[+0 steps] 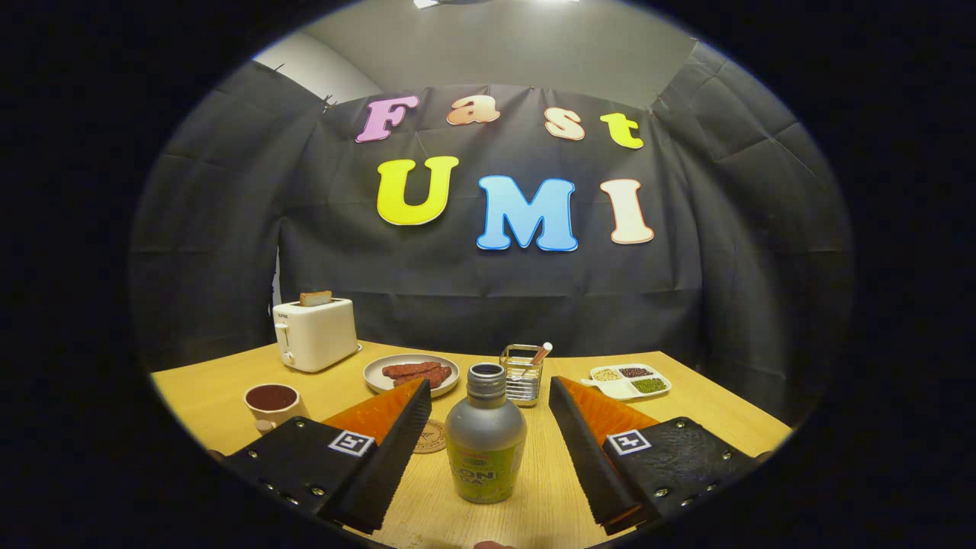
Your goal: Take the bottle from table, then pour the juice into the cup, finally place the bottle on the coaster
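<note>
The gripper (488, 446) is standing with its jaws spread wide, and the bottle (486, 442) is standing upright between them, near the front edge of the wooden surface (709, 400), touching neither finger. The bottle is uncapped, so I think a crooked closing could tip it and spill the juice. The cup (272, 402) is waiting toward the left edge, and the round coaster (431, 438) is lying just beside the bottle, partly hidden behind the left finger. Farther back a toaster (314, 334), a plate of sausages (412, 374), a wire holder (522, 374) and a divided dish of beans (630, 380) are standing. If the jaws are closing too low on the round body, the smooth bottle may slide during the pouring.
</note>
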A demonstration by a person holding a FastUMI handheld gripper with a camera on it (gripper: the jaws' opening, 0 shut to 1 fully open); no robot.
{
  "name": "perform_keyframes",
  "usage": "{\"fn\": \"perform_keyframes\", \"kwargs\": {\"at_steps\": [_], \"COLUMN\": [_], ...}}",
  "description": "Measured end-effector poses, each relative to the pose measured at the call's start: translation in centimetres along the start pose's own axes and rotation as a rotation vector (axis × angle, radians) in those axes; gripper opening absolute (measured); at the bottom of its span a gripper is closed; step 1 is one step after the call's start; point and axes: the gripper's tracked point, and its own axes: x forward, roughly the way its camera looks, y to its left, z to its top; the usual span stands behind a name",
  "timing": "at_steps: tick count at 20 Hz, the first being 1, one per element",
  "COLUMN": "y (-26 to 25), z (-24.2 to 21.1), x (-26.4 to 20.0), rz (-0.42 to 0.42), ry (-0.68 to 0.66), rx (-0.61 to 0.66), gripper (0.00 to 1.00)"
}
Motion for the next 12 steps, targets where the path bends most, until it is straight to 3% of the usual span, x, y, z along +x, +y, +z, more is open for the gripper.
{"fn": "perform_keyframes", "kwargs": {"at_steps": [2,12], "y": [-0.5,0.3], "z": [-1.6,-5.3], "x": [0.8,4.3], "rz": [-0.035,-0.046], "ry": [0.023,0.030], "rx": [-0.007,0.023], "gripper": [0.95,0.95]}}
